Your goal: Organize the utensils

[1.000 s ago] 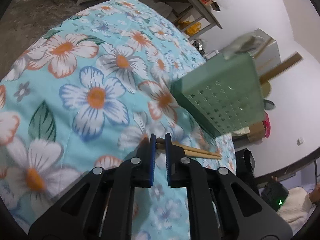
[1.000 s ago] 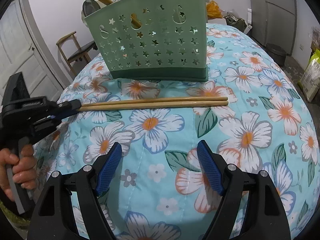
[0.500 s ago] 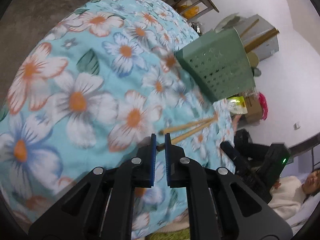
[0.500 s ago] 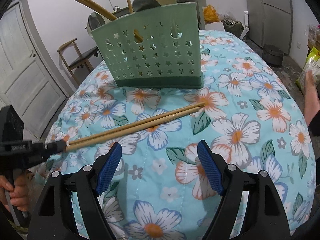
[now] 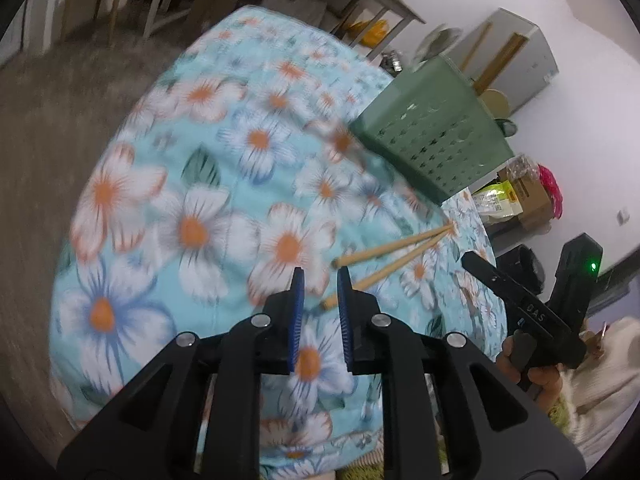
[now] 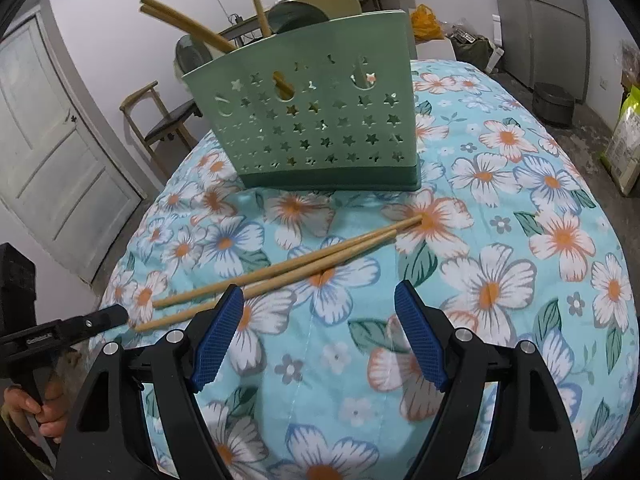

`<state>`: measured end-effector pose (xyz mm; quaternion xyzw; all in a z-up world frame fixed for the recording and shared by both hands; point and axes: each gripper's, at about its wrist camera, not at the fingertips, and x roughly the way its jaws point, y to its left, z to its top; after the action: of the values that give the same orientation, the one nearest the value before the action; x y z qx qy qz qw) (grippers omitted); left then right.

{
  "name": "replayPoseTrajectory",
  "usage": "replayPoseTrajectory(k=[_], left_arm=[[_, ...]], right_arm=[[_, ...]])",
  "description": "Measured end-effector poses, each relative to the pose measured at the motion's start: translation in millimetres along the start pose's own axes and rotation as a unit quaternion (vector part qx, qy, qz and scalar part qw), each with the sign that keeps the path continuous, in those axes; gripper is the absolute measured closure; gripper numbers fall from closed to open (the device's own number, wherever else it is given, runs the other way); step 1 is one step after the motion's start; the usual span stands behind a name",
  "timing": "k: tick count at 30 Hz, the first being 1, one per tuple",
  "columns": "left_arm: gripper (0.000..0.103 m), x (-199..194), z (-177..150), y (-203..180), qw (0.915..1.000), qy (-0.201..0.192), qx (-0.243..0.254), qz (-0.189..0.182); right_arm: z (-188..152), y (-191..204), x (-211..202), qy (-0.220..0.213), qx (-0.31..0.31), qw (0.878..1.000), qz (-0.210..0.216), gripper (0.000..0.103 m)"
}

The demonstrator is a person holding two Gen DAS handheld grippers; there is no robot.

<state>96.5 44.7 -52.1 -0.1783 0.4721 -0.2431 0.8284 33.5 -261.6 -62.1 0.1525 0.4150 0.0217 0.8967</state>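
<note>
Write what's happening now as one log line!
left gripper: opening, empty | right gripper: open, empty | chopsticks: on cloth | holder: upright

The flowered worktop lies bare in front of the wide-open right tool, giving free passage up to the two chopsticks lying slantwise across the middle. Behind them the green utensil holder blocks the far side, wooden handles jutting above its rim.
</note>
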Motion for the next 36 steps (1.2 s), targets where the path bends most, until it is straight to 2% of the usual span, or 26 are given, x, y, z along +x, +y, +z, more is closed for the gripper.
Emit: replayPoseTrajectory(k=[3, 11, 22, 26, 36], left_arm=[[0.076, 0.0, 11.1, -16.1, 0.9992, -0.015, 0.037, 0.0], [0.072, 20.8, 22.8, -49.3, 0.9961, -0.011, 0.087, 0.001], [0.072, 40.1, 11.9, -65.7, 0.9943, -0.007, 0.104, 0.024], [0.067, 42.7, 10.9, -65.6, 0.9942, -0.008, 0.104, 0.026], [0.061, 48.3, 21.1, -56.4, 0.9949, -0.015, 0.094, 0.033]], right_arm=[[2.5, -3.6, 2.2, 0.002, 0.006, 1.0, -0.003, 0.027], [0.7, -7.4, -4.4, 0.002, 0.019, 1.0, -0.01, 0.027], [-3.6, -16.7, -9.4, 0.003, 0.048, 0.999, -0.008, 0.027], [-3.4, -24.6, -5.7, 0.012, 0.067, 0.998, -0.004, 0.027], [-5.8, -37.0, 10.2, 0.038, 0.128, 0.99, 0.039, 0.027]])
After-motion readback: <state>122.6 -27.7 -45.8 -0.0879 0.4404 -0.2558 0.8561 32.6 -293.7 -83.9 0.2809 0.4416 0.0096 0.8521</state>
